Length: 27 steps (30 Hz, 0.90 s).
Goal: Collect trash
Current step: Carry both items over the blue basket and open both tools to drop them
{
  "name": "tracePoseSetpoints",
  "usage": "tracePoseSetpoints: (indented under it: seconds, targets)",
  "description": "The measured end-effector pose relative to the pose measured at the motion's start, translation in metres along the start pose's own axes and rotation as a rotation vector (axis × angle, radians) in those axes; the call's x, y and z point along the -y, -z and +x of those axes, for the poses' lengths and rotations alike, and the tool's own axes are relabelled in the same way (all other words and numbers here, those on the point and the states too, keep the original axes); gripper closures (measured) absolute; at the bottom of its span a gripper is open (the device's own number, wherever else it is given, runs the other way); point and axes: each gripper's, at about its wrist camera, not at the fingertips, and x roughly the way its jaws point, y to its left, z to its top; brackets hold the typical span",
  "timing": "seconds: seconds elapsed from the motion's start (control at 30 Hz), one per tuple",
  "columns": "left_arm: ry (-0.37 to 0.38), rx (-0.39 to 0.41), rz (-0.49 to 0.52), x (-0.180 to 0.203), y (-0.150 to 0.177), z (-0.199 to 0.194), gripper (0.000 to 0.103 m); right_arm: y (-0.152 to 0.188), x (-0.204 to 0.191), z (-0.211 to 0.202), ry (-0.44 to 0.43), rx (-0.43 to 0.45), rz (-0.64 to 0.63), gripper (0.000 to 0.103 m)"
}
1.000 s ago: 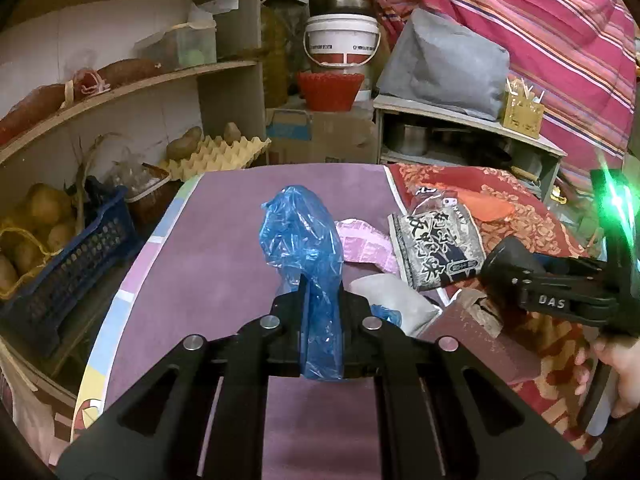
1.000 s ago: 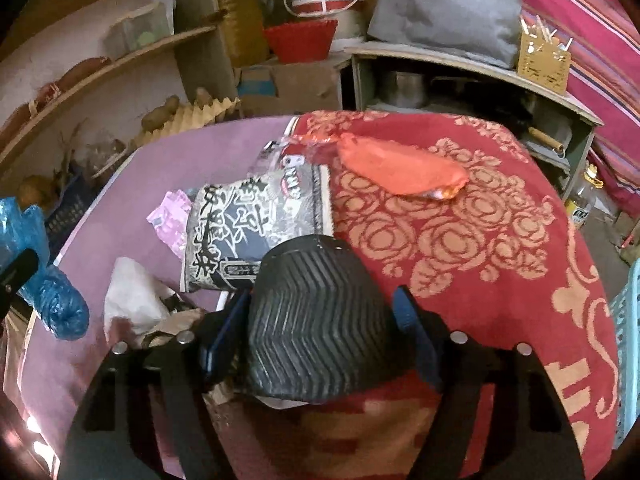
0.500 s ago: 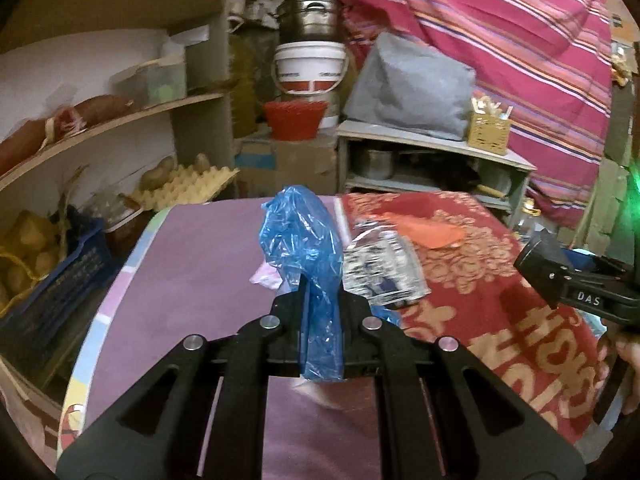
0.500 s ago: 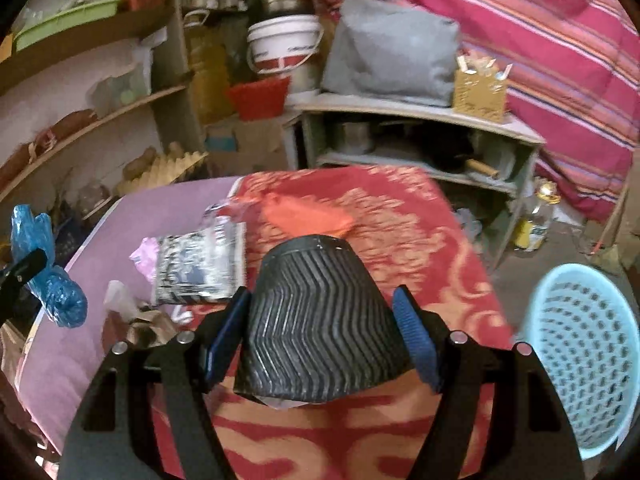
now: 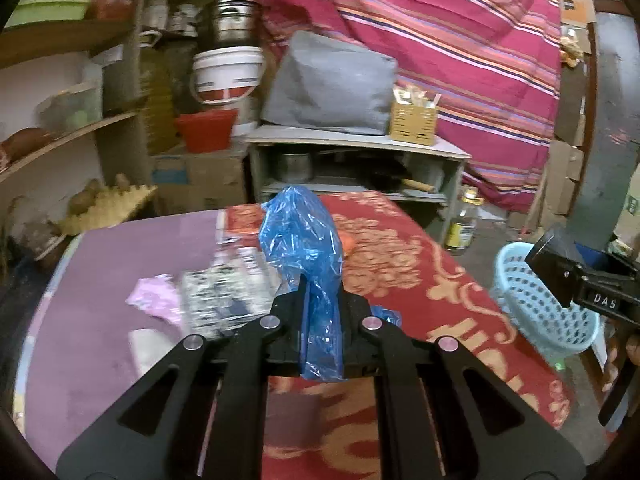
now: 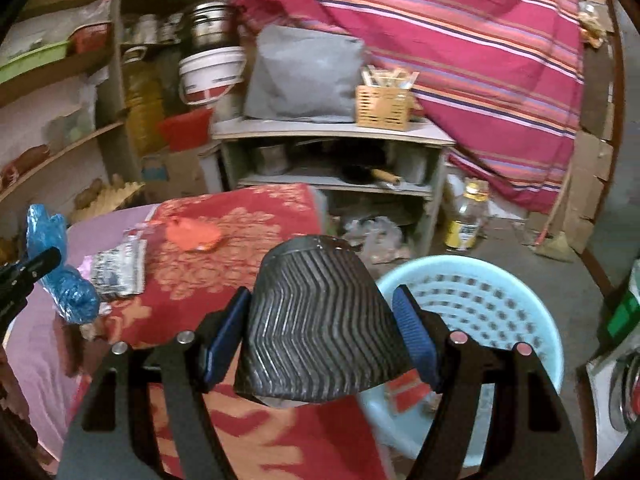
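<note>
Both grippers are closed on trash above the counter (image 5: 120, 344). Left gripper (image 5: 322, 312) pinches a crumpled blue plastic bag (image 5: 304, 240) between nearly closed jaws, the bag standing up from the fingertips toward 12 o'clock in its own view. Right gripper (image 6: 320, 312) clamps a black ribbed cup (image 6: 316, 320), its blue pads (image 6: 414, 336) pressing the cup's sides with the jaws held wide.

In the right wrist view a light blue perforated basket (image 6: 500, 300) sits on the floor at 4 o'clock, just behind and beside the cup, with a red scrap lying in its bottom. In the left wrist view the same basket appears at 3 o'clock, beside the counter's edge, with the right gripper in front of it.

More trash lies on the counter, which is covered by a purple cloth and a red patterned cloth (image 6: 240, 240): a black-and-white printed packet (image 6: 118, 268) at 9 o'clock in the right view, an orange wrapper (image 6: 192, 234) at 10 o'clock, and a pink wrapper (image 5: 154, 296) at 9 o'clock in the left view, blurred.
</note>
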Motion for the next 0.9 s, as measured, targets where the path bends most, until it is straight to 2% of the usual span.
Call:
tracePoseSetpoints:
  seconds: [0.37,0.67,0.9]
  targets:
    - [0.141,-0.022,0.073,0.095,-0.001,0.029,0.095,0.015,0.095,-0.009,0.103,-0.017,0.095,0.031]
    - [0.261,-0.043,0.089,0.165,-0.001,0.054,0.095,0.024,0.132,-0.007,0.140,-0.028,0.129,0.031]
    - [0.312,-0.061,0.123,0.210,0.007,0.073,0.095,0.033,0.161,-0.009,0.168,-0.044,0.161,0.031]
